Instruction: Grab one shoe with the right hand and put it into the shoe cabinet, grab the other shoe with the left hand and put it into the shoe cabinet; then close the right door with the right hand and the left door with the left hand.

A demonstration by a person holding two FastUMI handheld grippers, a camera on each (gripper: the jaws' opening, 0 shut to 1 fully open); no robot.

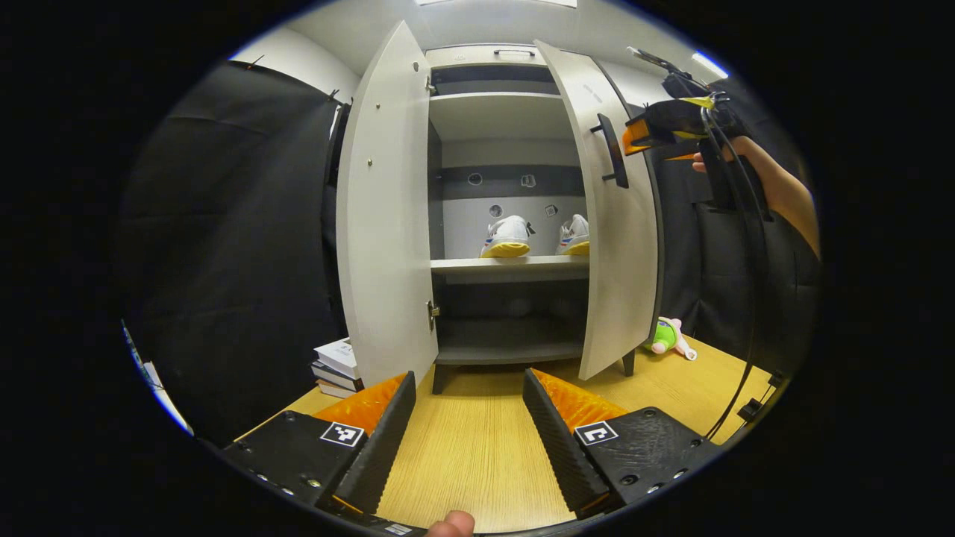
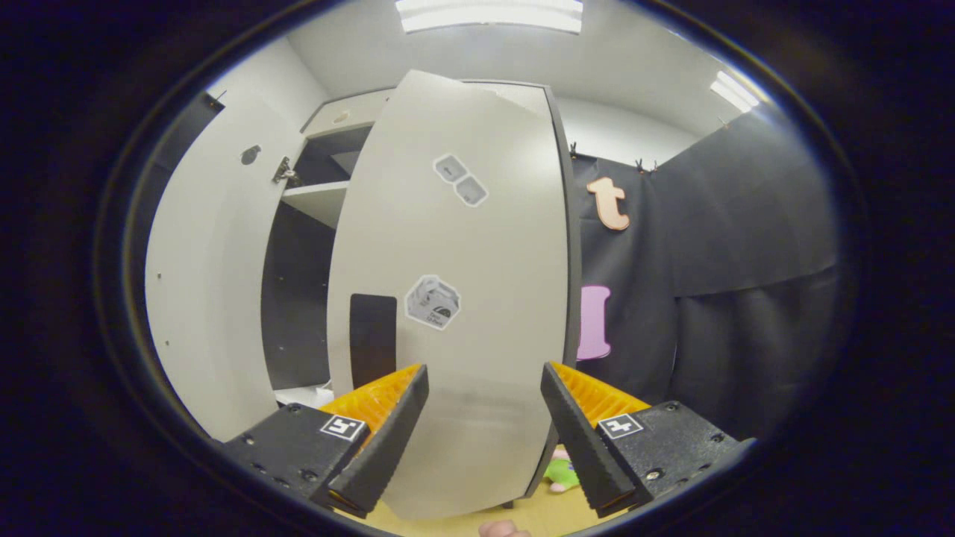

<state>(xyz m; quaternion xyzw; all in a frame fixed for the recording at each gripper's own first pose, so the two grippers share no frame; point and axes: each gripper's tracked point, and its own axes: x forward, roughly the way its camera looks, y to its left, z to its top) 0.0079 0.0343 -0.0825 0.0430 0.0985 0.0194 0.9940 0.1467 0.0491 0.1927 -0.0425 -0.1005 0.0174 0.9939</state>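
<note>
White shoes (image 1: 507,239) (image 1: 576,236) on cabinet (image 1: 492,56) shelf, frame centre | step: closing right door (image 2: 455,298) | right gripper (image 2: 483,418) open, facing it | left gripper (image 1: 468,418) open, empty | next: push door, then left door (image 1: 384,216)

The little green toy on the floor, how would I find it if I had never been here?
Start at the tall pale shoe cabinet with both doors open. Go to the foot of its right door; the green toy lies on the wooden floor just beyond it. It is soft, green and pink, unlike the stack of books at the left door.
</note>
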